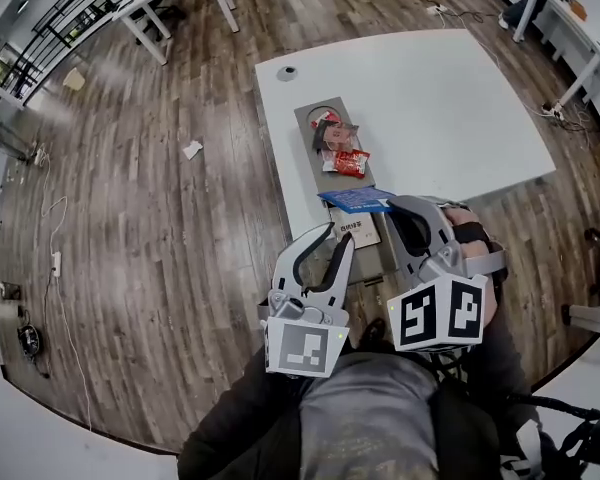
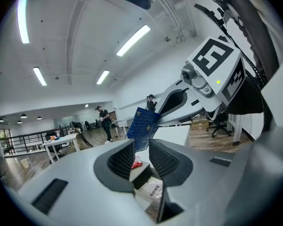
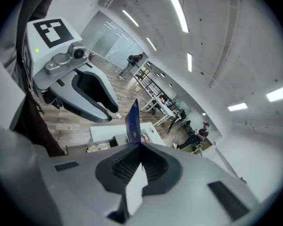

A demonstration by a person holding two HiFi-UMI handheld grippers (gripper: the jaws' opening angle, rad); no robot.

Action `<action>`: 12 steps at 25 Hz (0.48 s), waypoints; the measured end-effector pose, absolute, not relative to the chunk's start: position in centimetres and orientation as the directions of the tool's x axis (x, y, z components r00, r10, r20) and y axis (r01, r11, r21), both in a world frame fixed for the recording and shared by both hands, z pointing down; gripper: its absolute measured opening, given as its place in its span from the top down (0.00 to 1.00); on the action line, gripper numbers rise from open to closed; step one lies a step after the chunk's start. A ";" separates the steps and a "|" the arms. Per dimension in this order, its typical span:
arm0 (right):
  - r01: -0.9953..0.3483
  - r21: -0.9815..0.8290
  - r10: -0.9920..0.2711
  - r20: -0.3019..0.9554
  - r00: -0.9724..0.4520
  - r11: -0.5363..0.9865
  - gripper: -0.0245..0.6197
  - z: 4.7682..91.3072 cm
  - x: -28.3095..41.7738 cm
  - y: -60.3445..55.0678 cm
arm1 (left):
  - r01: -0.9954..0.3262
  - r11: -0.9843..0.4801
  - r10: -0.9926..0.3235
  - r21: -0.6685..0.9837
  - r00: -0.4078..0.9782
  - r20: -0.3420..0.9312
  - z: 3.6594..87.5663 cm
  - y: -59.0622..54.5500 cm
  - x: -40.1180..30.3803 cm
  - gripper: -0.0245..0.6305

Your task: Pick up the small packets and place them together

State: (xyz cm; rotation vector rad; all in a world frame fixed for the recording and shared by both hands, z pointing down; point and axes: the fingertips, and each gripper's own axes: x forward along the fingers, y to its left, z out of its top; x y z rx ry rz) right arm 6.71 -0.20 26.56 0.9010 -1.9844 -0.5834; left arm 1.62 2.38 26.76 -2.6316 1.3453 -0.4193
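Left claw (image 1: 337, 236): released, its jaws stand apart with nothing between the pads. In its own view (image 2: 141, 155) only things lying further off show through the gap. In the head view it hangs at about 7 o'clock of the blue packet.

White printed packet (image 1: 360, 231): lies flat on the near end of the grey tray (image 1: 310, 118), below the two claws.

Heap of small packets (image 1: 338, 140): loosely piled mid-tray, at 12 o'clock of the blue packet. A red packet (image 1: 351, 162) lies at its near edge.

Blue packet (image 1: 358, 200): off the tray, in the air over its near half and pinched by one edge. It rises edge-on from the pads in the right gripper view (image 3: 133, 122) and shows as a tilted flat sheet in the left gripper view (image 2: 142, 126).

Right claw (image 1: 390, 206): clenched on the blue packet's edge, pads pressed flat against it (image 3: 138, 145).

Desk (image 1: 450, 98): white; it carries the tray.

Handling: the packet looks thin and light, and since it keeps its flat shape when held by one edge, the film is probably fairly stiff. A glossy wrapper could slide out of a shallow pinch, so a bite well in from the rim along a sealed edge seems safest. Squeezing the middle could crush whatever is inside.

Step in hand: probably carrying the blue packet to join the heap at 12 o'clock.
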 end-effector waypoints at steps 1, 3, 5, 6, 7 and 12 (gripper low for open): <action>-0.371 0.677 -0.770 0.516 -0.376 0.635 0.95 26.8 6.6 -0.3 | -0.771 -0.583 -0.813 -0.256 0.555 0.178 26.9 2.3 1.5 0.85; -0.373 0.669 -0.764 0.523 -0.378 0.643 0.95 27.2 6.4 -0.8 | -0.780 -0.578 -0.816 -0.241 0.548 0.183 27.2 2.0 1.2 0.85; -0.376 0.663 -0.760 0.529 -0.377 0.648 0.95 27.5 6.2 -1.9 | -0.790 -0.572 -0.820 -0.222 0.541 0.188 27.5 1.2 0.7 0.85; -0.375 0.662 -0.759 0.531 -0.376 0.649 0.95 27.5 6.0 -2.6 | -0.794 -0.570 -0.821 -0.212 0.539 0.190 27.6 0.6 0.4 0.85; -0.373 0.662 -0.758 0.534 -0.375 0.650 0.95 27.6 5.7 -3.4 | -0.798 -0.568 -0.822 -0.202 0.537 0.193 27.7 0.0 0.1 0.85; -0.362 0.686 -0.774 0.523 -0.357 0.631 0.95 27.2 4.3 -9.1 | -0.816 -0.549 -0.834 -0.182 0.522 0.176 27.2 -3.9 -2.0 0.85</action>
